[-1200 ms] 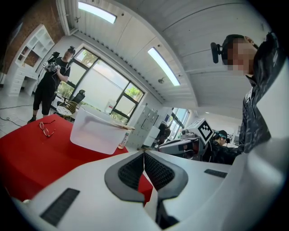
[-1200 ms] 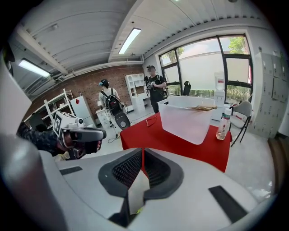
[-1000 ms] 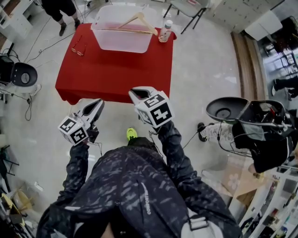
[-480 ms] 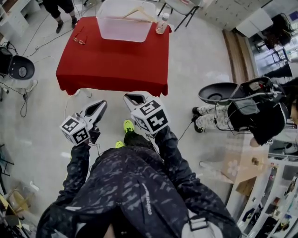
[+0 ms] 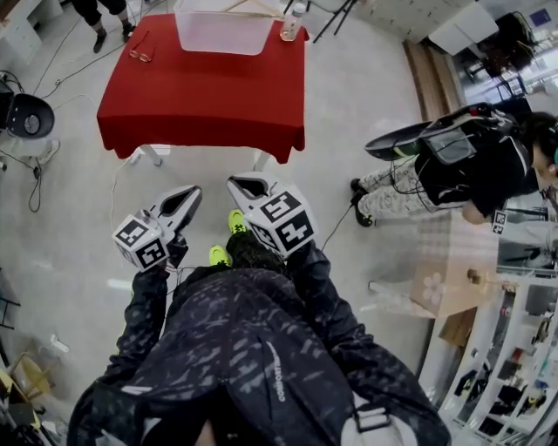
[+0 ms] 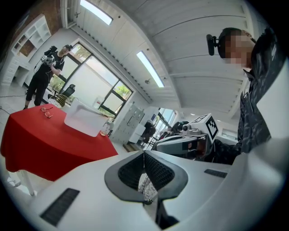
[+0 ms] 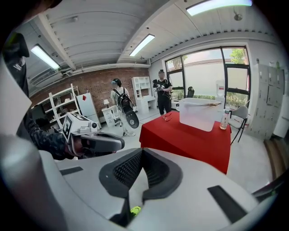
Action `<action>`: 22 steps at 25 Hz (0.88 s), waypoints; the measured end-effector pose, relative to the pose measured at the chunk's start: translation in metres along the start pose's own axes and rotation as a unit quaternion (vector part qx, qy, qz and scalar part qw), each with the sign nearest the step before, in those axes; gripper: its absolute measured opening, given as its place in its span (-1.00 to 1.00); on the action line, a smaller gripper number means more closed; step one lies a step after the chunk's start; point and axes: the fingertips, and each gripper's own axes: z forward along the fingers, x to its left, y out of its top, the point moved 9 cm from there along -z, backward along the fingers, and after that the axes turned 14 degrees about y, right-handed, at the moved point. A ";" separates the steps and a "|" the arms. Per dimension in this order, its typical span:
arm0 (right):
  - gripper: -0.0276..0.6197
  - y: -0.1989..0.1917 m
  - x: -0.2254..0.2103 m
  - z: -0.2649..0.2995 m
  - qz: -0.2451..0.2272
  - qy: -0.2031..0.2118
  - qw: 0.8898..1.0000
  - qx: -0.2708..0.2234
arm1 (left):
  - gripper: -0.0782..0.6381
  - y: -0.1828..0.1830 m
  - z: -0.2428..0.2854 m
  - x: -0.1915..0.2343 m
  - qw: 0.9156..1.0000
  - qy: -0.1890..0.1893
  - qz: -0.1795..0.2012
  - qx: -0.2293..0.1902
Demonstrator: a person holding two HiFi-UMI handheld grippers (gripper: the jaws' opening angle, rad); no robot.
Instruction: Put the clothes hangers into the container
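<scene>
Both claws are closed and empty. The left claw (image 5: 187, 197) has its jaws tip to tip with nothing between them, and the right claw (image 5: 241, 185) is pressed together the same way. The person holds them side by side in front of the body, low over the bare floor and well apart from the work. With nothing to carry, that reads as a resting hold rather than a reach.

The table (image 5: 200, 104), draped in red, stands far ahead. At its far edge sits the clear container (image 5: 222, 33), placed where both claws could get at it from the near side. A wooden hanger (image 5: 253, 7) lies at the container's top, seemingly across the rim; whether it has dropped fully inside I cannot tell. No other hanger shows in any view, so the task looks done or nearly so.

A bottle (image 5: 293, 21) stands just beside the container's right end, and glasses (image 5: 139, 48) lie near the left edge, both clear of the container.
</scene>
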 end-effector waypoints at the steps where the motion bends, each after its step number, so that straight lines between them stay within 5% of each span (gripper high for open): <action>1: -0.87 -0.002 0.001 -0.003 -0.003 0.000 1.000 -0.002 | -0.75 -0.001 0.000 -0.005 1.000 -0.002 0.001 -0.001; 11: -0.87 0.011 0.020 -0.008 -0.070 0.000 0.997 -0.041 | -0.75 0.011 -0.009 -0.034 1.000 -0.007 0.017 -0.016; 22: -0.87 0.014 0.025 -0.009 -0.074 0.011 0.996 -0.043 | -0.75 0.019 -0.014 -0.035 0.999 0.005 0.029 -0.026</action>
